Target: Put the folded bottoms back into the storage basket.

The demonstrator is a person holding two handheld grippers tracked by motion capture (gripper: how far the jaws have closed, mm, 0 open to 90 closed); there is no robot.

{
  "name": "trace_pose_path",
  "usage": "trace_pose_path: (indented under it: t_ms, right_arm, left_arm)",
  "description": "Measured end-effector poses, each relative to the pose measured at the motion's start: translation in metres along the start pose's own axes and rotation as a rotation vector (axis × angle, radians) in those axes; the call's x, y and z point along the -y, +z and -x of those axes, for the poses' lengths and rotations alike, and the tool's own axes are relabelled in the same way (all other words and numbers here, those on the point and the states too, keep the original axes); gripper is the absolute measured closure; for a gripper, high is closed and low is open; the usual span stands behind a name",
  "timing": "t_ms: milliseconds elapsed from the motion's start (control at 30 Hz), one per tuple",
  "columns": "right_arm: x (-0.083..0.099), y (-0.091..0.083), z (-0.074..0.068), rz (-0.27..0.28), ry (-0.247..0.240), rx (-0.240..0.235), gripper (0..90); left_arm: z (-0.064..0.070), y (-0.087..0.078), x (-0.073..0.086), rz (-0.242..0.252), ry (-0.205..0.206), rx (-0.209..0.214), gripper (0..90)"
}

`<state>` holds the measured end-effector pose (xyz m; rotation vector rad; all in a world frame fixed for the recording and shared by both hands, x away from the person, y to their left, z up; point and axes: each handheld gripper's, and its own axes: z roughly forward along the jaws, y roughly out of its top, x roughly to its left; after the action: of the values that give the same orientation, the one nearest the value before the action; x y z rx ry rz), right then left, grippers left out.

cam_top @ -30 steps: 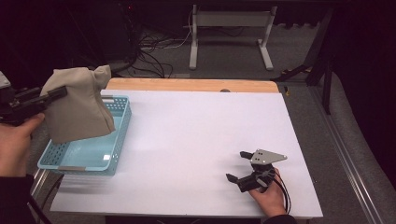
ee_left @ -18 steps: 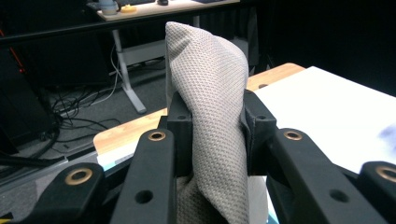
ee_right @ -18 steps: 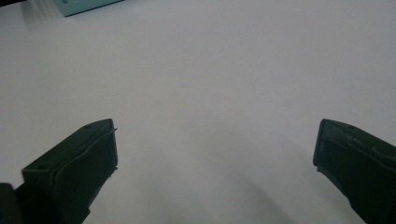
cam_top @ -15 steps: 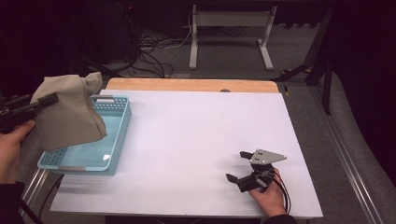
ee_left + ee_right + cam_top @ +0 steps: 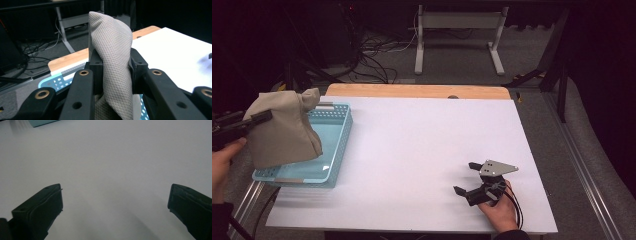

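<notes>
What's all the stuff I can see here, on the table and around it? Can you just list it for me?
Cloth bag: one, beige woven fabric, held up above the left end of the basket, clamped between the left jaws.
Basket: one, light blue perforated plastic, on the table's left edge.
Table: one, white top with a wooden strip along the far edge.
Metal stand: one, pale grey, on the floor behind the table.
Cables: several, dark, on the floor at the back left.
Left gripper: one, black, raised at the left, jaws shut on the cloth bag.
Right gripper: one, black with a grey plate, low over the table's near right, jaws open.
Hands: two, one on each gripper.
</notes>
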<state>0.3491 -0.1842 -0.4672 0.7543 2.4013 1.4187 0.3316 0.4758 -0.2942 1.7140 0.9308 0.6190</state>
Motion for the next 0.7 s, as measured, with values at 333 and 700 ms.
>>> trace_pose_path:
  t_ms: [333, 700]
  right_arm:
    - [0.000, 0.000, 0.000, -0.003, -0.003, 0.001, 0.4]
    - [0.000, 0.000, 0.000, -0.005, -0.004, 0.002, 0.4]
  left_arm:
    - [-0.002, 0.002, 0.013, -0.014, -0.005, 0.041, 70.5]
    - [-0.002, 0.010, 0.023, -0.046, 0.001, 0.097, 70.5]
